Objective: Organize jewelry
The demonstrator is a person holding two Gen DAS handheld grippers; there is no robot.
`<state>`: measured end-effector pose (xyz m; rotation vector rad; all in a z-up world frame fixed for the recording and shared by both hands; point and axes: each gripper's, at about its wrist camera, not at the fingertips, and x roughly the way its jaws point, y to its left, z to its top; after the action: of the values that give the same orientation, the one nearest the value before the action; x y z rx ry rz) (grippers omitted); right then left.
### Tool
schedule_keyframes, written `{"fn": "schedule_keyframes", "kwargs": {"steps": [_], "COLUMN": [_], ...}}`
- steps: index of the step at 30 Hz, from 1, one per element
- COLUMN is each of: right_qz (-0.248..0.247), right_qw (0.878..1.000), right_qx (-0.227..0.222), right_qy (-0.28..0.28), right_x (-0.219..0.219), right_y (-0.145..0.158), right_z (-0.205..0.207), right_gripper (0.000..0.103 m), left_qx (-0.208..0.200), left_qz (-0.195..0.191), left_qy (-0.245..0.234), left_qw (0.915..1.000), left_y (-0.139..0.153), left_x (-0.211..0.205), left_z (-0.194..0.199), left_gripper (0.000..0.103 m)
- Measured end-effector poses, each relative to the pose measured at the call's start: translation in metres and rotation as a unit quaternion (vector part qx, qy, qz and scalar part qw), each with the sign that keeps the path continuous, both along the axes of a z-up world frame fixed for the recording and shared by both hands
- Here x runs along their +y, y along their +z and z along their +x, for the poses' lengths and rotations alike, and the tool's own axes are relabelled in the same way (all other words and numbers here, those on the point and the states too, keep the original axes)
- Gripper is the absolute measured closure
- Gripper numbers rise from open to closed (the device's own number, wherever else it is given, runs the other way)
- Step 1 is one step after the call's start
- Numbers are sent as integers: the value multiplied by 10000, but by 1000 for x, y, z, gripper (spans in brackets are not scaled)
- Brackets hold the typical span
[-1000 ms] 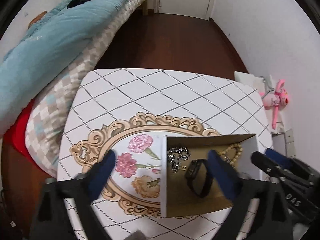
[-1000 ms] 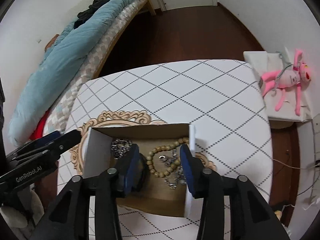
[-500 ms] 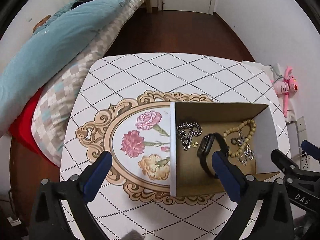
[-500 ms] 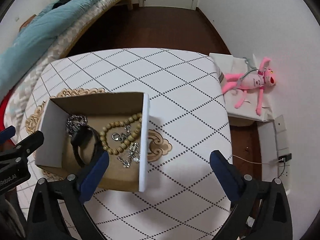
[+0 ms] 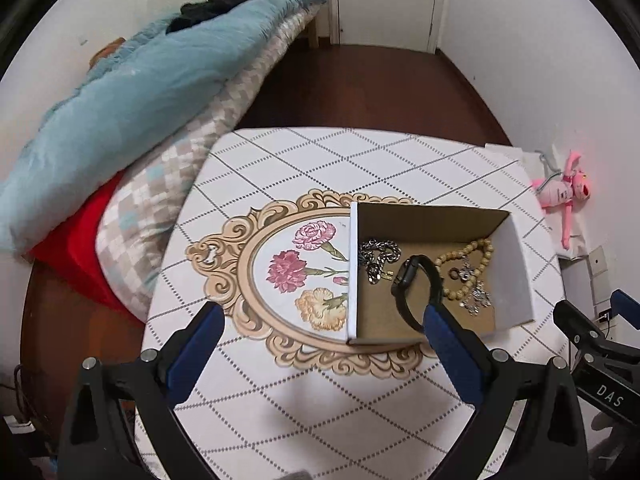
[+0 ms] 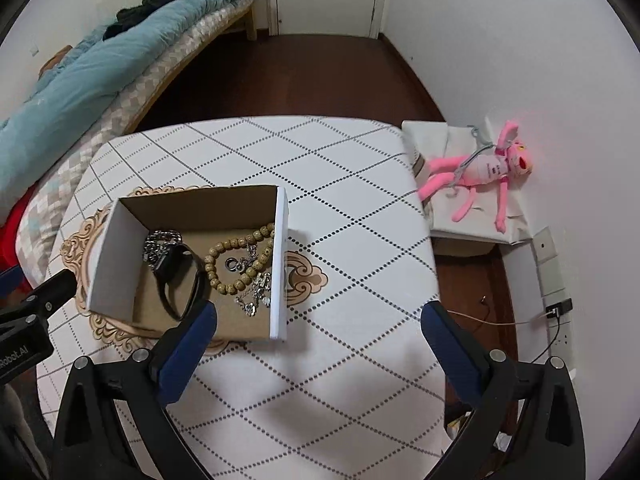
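Two hand-held grippers we see, both spread wide and empty: left hand-held gripper (image 5: 320,334), right hand-held gripper (image 6: 318,326). Cardboard box (image 6: 120,248) sits on the surface (image 6: 340,184), at 10 o'clock in the right view. Inside lie a black watch (image 6: 178,276), bead bracelet (image 6: 224,256), silver chain (image 6: 160,240).

My way into the open-topped cardboard box (image 6: 280,256) is from above; its upright walls block sideways reach, bare tablecloth (image 6: 352,280) lies rightward.
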<state>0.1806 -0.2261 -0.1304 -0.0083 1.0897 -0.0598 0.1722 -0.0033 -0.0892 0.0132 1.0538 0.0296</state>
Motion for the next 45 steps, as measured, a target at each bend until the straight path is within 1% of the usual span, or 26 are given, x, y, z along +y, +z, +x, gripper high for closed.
{"fn": "schedule_keyframes", "kwargs": {"steps": [8,15,22,28,34,40,45], "right_qz": [57,65,78,137,214,201,158], "right_qw": [9987,9946,9895,9873,9872,9881,9909], "right_qx": [-494,-1027,-1434,-1575,-1579,-1515,-1322], "right_qy": [-97,-126,-150,-137,-105,-145,-175], "right_x": [-3,-1,2,3,3,1,0], "right_y": [47,101,145,168,177,177,167], "right_z": [-53,-102,-141,-162,-170,-164,-143], "right_gripper": [0,0,0,0,0,0,0], "left_qx": [-452,-844,-1062,-1127,-1094,-960,-654], "left_qz": [-120,-221,-324,-410,-410,-341,-415], "left_qy": [-144,-275,-253,-292,-327,-366,-343], "left_qw": [9988,9958,9935,9923,9926,9941,9964], "left_y": [50,93,122,131,134,130,119], "left_x": [-1,-6,-4,-1,-5,-12,-12], "left_z": [-49,-88,-113,-125,-130,-119,-98], "left_gripper": [1,1,1,1,1,1,1]}}
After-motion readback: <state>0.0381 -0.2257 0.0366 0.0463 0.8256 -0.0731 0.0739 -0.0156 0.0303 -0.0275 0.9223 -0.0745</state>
